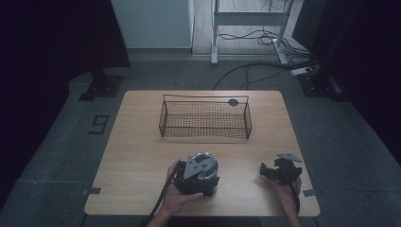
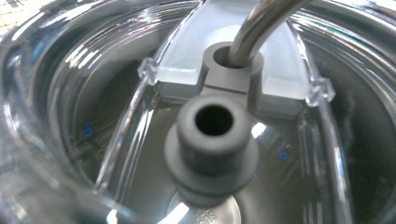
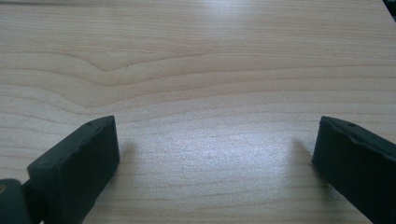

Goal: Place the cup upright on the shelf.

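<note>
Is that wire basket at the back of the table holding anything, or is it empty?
Empty, as far as the high view shows: through the wire basket only mesh and the table's wood are visible. A dark round tag sits on its far rim.

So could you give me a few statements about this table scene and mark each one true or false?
1. The black wire mesh basket stands at the far side of the light wooden table. True.
2. The right gripper has its jaws wide apart with bare wood between them. True.
3. The right gripper is holding the clear round plastic lid with the grey rubber stopper. False: that lid is right in front of the left gripper; the right gripper holds nothing.
4. The basket is full of objects. False: nothing can be seen inside it.
5. A curved metal tube runs into a grey socket on the lid. True.
</note>
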`<state>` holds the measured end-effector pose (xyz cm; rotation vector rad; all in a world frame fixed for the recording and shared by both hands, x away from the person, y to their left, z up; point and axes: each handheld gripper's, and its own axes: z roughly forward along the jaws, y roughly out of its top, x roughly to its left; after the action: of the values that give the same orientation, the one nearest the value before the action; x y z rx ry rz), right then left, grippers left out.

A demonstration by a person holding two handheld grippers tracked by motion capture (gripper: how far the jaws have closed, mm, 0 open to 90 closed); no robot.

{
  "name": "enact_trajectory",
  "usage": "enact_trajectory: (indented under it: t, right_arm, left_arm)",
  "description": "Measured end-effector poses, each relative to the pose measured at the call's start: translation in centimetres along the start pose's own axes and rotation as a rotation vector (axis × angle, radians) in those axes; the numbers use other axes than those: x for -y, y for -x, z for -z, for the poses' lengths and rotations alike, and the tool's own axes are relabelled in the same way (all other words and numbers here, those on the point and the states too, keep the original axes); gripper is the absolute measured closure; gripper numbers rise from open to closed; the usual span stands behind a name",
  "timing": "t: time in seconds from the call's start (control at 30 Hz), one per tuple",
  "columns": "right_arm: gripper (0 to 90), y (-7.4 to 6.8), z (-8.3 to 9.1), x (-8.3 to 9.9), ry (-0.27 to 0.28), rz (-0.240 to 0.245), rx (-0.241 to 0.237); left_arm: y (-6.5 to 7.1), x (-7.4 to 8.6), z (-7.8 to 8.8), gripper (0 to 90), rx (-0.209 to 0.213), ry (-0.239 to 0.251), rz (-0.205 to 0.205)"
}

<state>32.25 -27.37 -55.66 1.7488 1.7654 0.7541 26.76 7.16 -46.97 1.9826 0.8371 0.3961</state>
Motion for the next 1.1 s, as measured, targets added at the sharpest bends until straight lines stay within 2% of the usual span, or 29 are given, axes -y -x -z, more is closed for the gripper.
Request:
enact_trajectory:
  t: [0.17, 0.3, 0.57, 0.83, 1.1]
  right_arm:
    - [0.7, 0.0, 0.0, 0.0, 0.001, -0.001, 0.000]
    - [2.4, 0.0, 0.1, 0.0, 0.009, -0.006, 0.006]
    - [2.7, 0.0, 0.1, 0.1, 0.010, -0.010, 0.008]
    - [3.0, 0.0, 0.1, 0.1, 0.009, -0.009, 0.011]
    - [5.0, -0.1, 0.2, 0.1, 0.015, 0.000, 0.008]
  left_arm:
    - [-0.9, -0.5, 0.6, 4.0, -0.010, -0.002, 0.023]
    - [-1.5, -1.2, 1.2, 4.0, -0.014, 0.006, 0.027]
    - [-2.3, -2.5, 2.2, 4.0, -0.047, 0.022, 0.025]
    - [-3.0, -3.6, 3.0, 4.0, -0.038, 0.038, 0.013]
    - [-4.2, -5.1, 4.0, 4.0, -0.048, 0.059, 0.028]
